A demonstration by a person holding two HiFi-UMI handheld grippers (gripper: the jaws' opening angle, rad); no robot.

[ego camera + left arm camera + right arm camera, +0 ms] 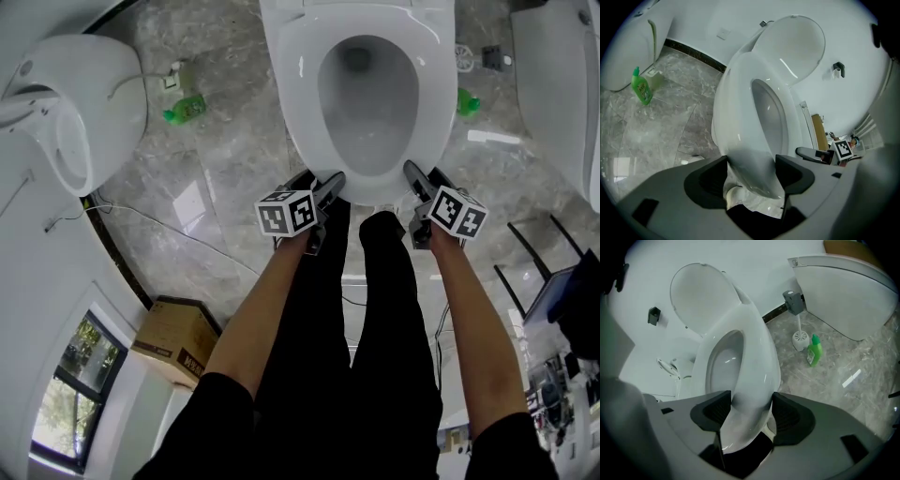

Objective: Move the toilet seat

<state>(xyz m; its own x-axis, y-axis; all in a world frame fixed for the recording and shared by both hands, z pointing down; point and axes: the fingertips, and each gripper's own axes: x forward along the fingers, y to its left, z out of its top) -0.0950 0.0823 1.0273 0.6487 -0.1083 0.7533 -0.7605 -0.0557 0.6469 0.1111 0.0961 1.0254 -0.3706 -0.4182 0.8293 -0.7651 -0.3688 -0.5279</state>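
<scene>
The white toilet seat (302, 103) lies flat on the bowl, and the lid (799, 42) stands upright behind it. My left gripper (323, 185) sits at the seat's front-left rim, my right gripper (422, 180) at the front-right rim. In the left gripper view the seat's rim (740, 98) runs between the wide-spread jaws of the left gripper (751, 171). In the right gripper view the seat (754, 343) likewise passes between the jaws of the right gripper (750, 411), spread wide. Neither pair visibly squeezes the rim.
A green bottle (186, 110) stands on the marble floor left of the toilet, another (468, 101) on the right beside a toilet brush (800, 336). A second white fixture (75, 94) is at the left, a cardboard box (173, 342) behind my legs.
</scene>
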